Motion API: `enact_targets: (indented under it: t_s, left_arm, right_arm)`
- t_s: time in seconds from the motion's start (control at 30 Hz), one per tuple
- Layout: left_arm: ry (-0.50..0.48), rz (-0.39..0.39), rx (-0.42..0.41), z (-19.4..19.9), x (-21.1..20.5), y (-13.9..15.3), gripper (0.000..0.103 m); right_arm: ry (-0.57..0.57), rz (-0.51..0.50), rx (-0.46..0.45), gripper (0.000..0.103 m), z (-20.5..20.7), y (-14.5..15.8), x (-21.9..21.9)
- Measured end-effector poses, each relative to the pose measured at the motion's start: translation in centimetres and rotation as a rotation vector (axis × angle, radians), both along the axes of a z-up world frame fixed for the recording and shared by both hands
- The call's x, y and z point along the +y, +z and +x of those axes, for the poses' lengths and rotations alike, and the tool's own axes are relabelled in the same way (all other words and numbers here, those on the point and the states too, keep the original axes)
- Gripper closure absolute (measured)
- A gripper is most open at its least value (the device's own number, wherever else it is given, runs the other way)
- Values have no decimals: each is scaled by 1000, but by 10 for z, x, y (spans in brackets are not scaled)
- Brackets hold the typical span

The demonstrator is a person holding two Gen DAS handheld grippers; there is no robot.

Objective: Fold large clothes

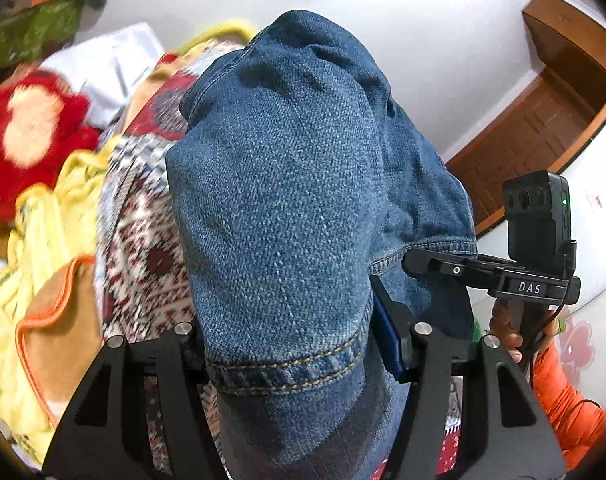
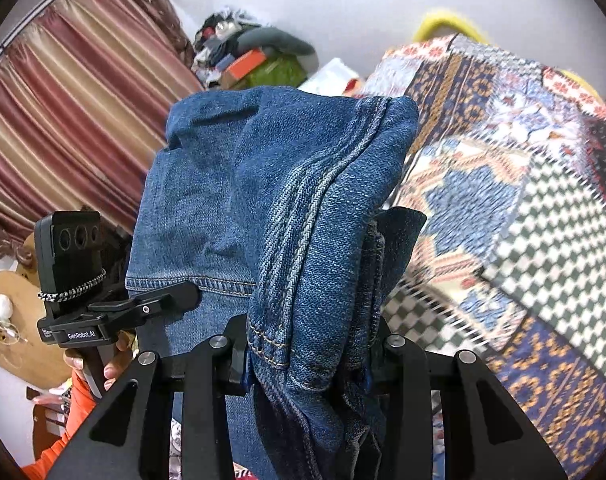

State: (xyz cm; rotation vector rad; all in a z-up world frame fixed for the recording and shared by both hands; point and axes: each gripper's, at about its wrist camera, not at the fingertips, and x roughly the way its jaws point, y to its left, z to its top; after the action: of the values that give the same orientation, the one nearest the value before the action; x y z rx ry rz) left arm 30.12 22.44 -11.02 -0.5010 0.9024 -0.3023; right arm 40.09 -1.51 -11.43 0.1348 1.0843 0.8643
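Note:
A folded bundle of blue jeans [image 1: 279, 184] fills the middle of the left wrist view, lifted above the bed. My left gripper [image 1: 299, 360] is shut on its stitched hem end, the fingertips hidden by denim. The right gripper [image 1: 423, 260] clamps the bundle's edge from the right of that view. In the right wrist view the jeans [image 2: 231, 184] drape over my right gripper [image 2: 307, 364], which is shut on the thick seamed fold. The left gripper [image 2: 179, 296] pinches the denim at the left, held by a hand in an orange sleeve [image 2: 79, 400].
A patterned bedspread [image 2: 503, 184] lies below and to the right. A yellow blanket [image 1: 39, 232], a brown one with orange trim [image 1: 59, 332] and a red plush toy [image 1: 27, 132] sit at the left. A striped curtain [image 2: 63, 112] and a wooden door [image 1: 543, 120] flank the white walls.

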Motion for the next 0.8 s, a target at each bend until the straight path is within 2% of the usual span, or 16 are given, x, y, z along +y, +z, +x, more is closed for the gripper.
enact_targets:
  t_s: [0.17,0.33,0.43,0.53,0.6,0.67,0.8]
  left_arm:
    - [35,-40,83,-4,23,-46,42]
    - [44,-69,187,5,32,-98,42]
    - [58,-101,234,15,37,-126,42]
    - [71,-130,263,24,44,-148,37]
    - [59,-110,282,29,43,-161,28]
    - [39,-74,284,29,39,-167,25]
    - [49,0,283,22,30,-154,22]
  right_arm:
    - [20,-47,79,68,1,-41,26]
    - [26,-107,184,68,16,-97,43]
    - [24,-125,210,68,27,-120,47]
    - [40,-135,207,66,43,-138,49]
    - [69,-154,167,56,47,-148,50]
    - [64,-165,163,45,50,-161,45]
    - [37,-123,196,42,49,-166,23]
